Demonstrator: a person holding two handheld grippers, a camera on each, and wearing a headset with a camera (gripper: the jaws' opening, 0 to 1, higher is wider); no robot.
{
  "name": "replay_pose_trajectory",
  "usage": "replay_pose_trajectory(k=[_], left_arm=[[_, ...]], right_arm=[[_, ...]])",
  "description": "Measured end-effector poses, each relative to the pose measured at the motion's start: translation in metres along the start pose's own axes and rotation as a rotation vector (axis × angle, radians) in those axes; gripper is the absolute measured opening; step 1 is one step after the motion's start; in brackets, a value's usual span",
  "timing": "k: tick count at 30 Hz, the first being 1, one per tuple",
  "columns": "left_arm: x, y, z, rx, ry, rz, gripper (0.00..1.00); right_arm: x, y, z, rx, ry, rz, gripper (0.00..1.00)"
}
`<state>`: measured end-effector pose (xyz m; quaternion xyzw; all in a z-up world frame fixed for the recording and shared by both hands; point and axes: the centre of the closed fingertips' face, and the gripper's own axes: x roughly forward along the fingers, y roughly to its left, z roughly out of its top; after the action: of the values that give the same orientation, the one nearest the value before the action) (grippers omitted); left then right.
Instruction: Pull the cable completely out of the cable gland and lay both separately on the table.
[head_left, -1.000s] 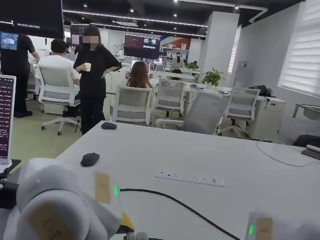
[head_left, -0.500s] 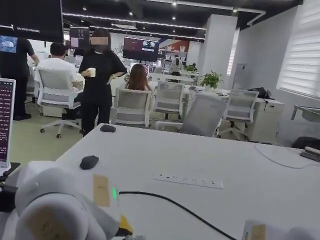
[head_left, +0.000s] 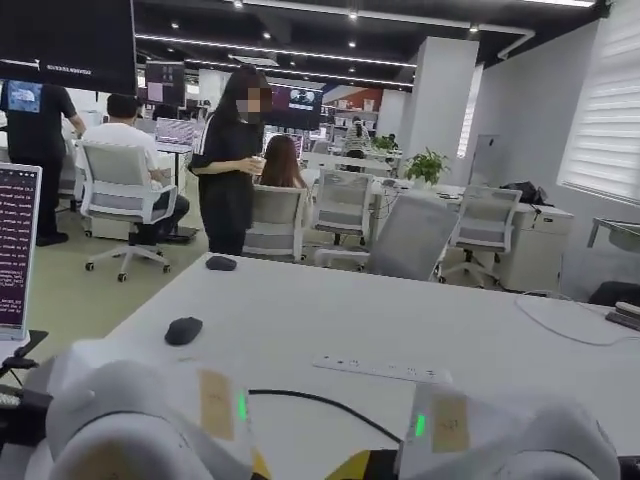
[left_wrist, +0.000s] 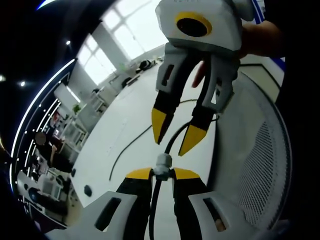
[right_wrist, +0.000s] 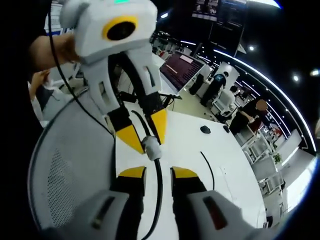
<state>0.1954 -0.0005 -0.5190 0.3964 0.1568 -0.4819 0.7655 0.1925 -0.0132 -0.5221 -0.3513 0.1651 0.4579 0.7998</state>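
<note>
An open office with white swivel chairs (head_left: 275, 220) and a standing person (head_left: 230, 165) lies behind a wide white bench (head_left: 300, 305). Take the power strip (head_left: 380, 368) on the bench as the mark. Far to its left a screen of text (head_left: 15, 250) stands by the bench edge. A dark mouse (head_left: 183, 330) lies to the strip's left, and a second mouse (head_left: 220, 263) sits left and farther back. Nearer the person than the strip, the left claw (left_wrist: 161, 174) is clamped on the pale cable gland (left_wrist: 162, 164), held in the air. The black cable (head_left: 320, 399) runs out of the gland and along the bench on the strip's near side. The right claw (right_wrist: 157, 173) faces the left one just beyond the gland, its jaws narrowly apart with the cable between them, not yet pinching. To do this step well, I judge the right claw should close on the cable close to the gland and draw straight along the gland's axis while the left holds firm. A sideways tug could bind the seal. Right of the strip a thin white lead (head_left: 570, 330) lies well apart. The mice and strip are also away from the claws, so only the cable's own slack seems likely to drag.
</note>
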Motion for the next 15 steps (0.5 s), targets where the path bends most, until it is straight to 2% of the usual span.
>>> replay_pose_trajectory(k=[5, 11, 15], left_arm=[[-0.001, -0.001, 0.000, 0.005, -0.006, -0.002, 0.16], [0.003, -0.004, 0.005, 0.023, -0.014, -0.004, 0.16], [0.003, -0.003, 0.011, 0.020, -0.034, -0.005, 0.16]], right_arm=[[0.001, 0.000, 0.000, -0.012, 0.004, 0.006, 0.11], [-0.002, 0.000, -0.008, -0.027, 0.028, 0.005, 0.05], [-0.008, -0.003, -0.012, -0.032, 0.028, -0.021, 0.04]])
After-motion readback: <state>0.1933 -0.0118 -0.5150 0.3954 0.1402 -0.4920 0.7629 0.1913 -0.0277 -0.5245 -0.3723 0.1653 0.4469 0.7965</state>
